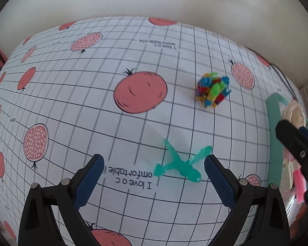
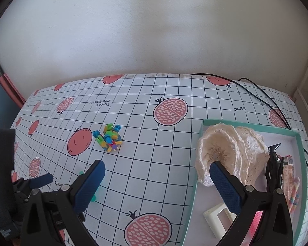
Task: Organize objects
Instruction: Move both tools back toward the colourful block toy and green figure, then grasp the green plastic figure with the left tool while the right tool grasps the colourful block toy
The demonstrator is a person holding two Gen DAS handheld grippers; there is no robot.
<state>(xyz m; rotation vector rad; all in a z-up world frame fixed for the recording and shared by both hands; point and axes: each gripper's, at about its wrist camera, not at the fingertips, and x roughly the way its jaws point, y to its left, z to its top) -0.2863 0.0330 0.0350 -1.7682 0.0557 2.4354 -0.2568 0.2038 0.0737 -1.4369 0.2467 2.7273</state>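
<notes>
The left gripper (image 1: 154, 174) hangs low over the tablecloth (image 1: 82, 94) with its jaws spread wide and empty. A translucent teal toy figure (image 1: 179, 164) lies flat between the blue pads, close by the right-hand one; whether it touches is unclear. Beside it, upside down, the cloth reads "I love a comfortable…". Farther off sits a clump of multicoloured plastic blocks (image 1: 212, 89), well apart from the figure.

The right gripper (image 2: 157, 182) is likewise open, straddling the near-left wall of a teal-rimmed box (image 2: 197, 176). Inside lie a cream plastic frame (image 2: 217, 219), a cream lace cloth (image 2: 232, 153), and a black hair claw (image 2: 274, 164). "Garnet" is printed beyond.
</notes>
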